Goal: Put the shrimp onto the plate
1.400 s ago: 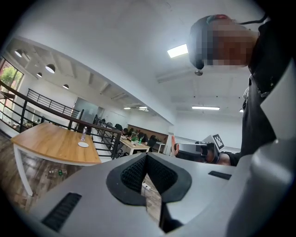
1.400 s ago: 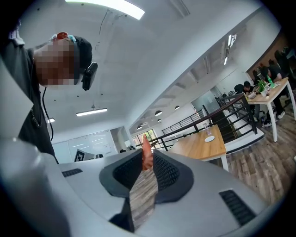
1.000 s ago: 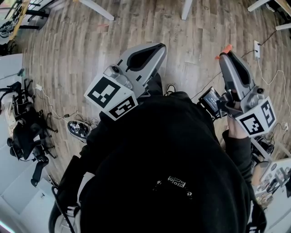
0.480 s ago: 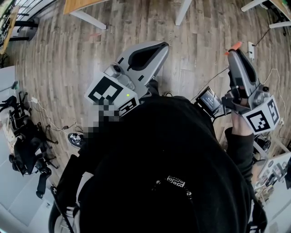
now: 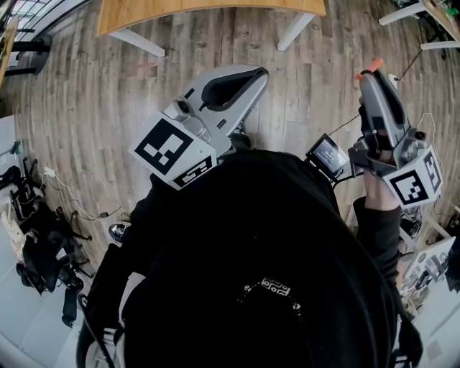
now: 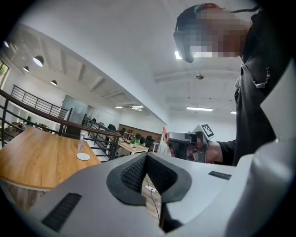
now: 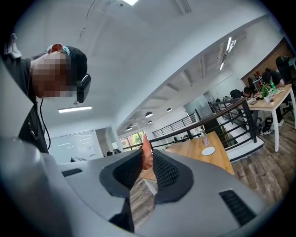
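Currently, the right tongs (image 7: 148,157) clamp the shrimp (image 7: 146,144) at the tips; the left tongs (image 6: 146,156) are closed, empty.

Left hand-held gripper (image 5: 260,71) closed; right (image 5: 374,74) likewise

The worktop (image 5: 208,8) is cut off at the head view's top edge. The plate (image 7: 208,151) and bottle (image 7: 202,137) on it are too small for detail. The fingers (image 7: 167,172) of the right gripper (image 7: 148,159) hide most of the shrimp (image 7: 146,149).
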### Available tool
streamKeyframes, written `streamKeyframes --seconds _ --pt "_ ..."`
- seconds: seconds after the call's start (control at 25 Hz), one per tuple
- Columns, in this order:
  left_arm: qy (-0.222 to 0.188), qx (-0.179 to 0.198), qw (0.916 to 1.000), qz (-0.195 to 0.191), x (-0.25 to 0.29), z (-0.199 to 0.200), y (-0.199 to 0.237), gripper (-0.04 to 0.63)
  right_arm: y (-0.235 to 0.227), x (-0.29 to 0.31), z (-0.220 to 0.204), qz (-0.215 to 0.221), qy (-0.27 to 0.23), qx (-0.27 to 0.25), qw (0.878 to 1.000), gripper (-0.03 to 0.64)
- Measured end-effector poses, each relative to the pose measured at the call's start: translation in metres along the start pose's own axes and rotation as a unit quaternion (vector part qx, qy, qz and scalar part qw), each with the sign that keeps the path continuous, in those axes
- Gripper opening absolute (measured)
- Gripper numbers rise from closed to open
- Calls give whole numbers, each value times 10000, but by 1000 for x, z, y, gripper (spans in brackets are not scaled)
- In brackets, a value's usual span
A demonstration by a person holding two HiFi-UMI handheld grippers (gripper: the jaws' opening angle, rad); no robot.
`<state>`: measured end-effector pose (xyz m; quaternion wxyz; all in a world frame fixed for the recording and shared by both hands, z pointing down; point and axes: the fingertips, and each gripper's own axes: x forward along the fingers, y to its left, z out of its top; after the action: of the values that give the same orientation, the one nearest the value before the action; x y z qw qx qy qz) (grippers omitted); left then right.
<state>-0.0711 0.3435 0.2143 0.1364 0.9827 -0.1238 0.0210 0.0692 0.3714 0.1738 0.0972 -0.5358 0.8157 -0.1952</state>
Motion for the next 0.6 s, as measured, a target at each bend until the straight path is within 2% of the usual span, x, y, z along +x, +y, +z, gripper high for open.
streamKeyframes --seconds 0.28,0.6 --pt "-167 -188 9997 -70 -15 12 54 5 11 57 1 40 117 -87 9999 78" --pt "-277 -497 9984 44 -21 2 76 5 6 96 -9 277 404 -14 9988 78"
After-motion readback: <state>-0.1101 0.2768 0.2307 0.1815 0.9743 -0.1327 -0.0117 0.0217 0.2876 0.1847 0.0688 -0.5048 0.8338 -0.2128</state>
